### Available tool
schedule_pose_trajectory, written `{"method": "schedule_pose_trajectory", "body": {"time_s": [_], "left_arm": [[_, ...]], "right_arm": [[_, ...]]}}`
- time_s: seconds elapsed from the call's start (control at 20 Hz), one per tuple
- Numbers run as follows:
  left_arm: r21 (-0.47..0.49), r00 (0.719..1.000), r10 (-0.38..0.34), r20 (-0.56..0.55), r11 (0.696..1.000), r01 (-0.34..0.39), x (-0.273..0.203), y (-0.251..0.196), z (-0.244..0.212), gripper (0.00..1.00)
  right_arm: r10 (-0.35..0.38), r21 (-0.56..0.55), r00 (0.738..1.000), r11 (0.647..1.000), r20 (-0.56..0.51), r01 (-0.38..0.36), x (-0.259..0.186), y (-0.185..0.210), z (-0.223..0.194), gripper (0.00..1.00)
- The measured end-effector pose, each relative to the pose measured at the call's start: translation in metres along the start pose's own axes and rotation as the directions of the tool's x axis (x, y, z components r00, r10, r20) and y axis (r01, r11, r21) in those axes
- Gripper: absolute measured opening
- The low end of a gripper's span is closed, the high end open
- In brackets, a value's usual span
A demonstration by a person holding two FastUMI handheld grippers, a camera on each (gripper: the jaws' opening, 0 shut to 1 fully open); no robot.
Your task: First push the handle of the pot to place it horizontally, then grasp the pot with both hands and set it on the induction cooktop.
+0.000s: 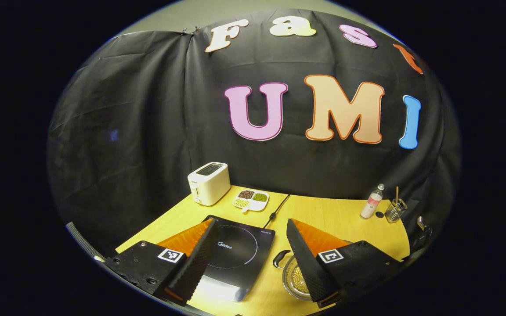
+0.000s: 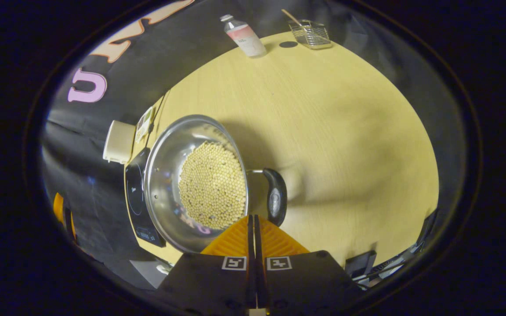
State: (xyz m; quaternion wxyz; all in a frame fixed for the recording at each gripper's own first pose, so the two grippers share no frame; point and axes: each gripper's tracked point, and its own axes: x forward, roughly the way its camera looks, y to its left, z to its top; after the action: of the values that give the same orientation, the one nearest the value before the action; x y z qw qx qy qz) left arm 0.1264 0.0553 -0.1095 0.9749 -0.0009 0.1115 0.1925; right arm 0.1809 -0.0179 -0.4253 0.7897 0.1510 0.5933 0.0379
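A steel pot (image 2: 167, 175) holding small pale beans stands on the yellow table, just right of the black induction cooktop (image 2: 135, 197) in the right gripper view. Its black handle (image 2: 276, 195) curves along the pot's right side. My right gripper (image 2: 251, 218) is shut with nothing between its fingers, its tips just below the handle's near end, beside the rim. In the left gripper view my left gripper (image 1: 251, 224) is open above the cooktop (image 1: 237, 252). The pot (image 1: 294, 281) and its handle (image 1: 280, 258) peek out behind one of its fingers (image 1: 305, 256).
A white toaster (image 1: 209, 183) and a divided dish of beans (image 1: 251, 199) stand at the back by the cloth wall. A power cord (image 1: 279, 206) runs from the cooktop. A bottle (image 1: 372, 202) and a wire basket (image 1: 395, 210) sit at the far right.
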Motion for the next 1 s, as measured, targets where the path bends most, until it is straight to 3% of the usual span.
{"method": "schedule_pose_trajectory", "body": {"time_s": [1.0], "left_arm": [[-0.017, 0.997, 0.033, -0.069, 0.999, -0.034, 0.003, -0.001, -0.026, 0.96]], "right_arm": [[0.000, -0.085, 0.996, 0.996, 0.091, 0.008, 0.012, 0.000, 0.079, 0.03]]}}
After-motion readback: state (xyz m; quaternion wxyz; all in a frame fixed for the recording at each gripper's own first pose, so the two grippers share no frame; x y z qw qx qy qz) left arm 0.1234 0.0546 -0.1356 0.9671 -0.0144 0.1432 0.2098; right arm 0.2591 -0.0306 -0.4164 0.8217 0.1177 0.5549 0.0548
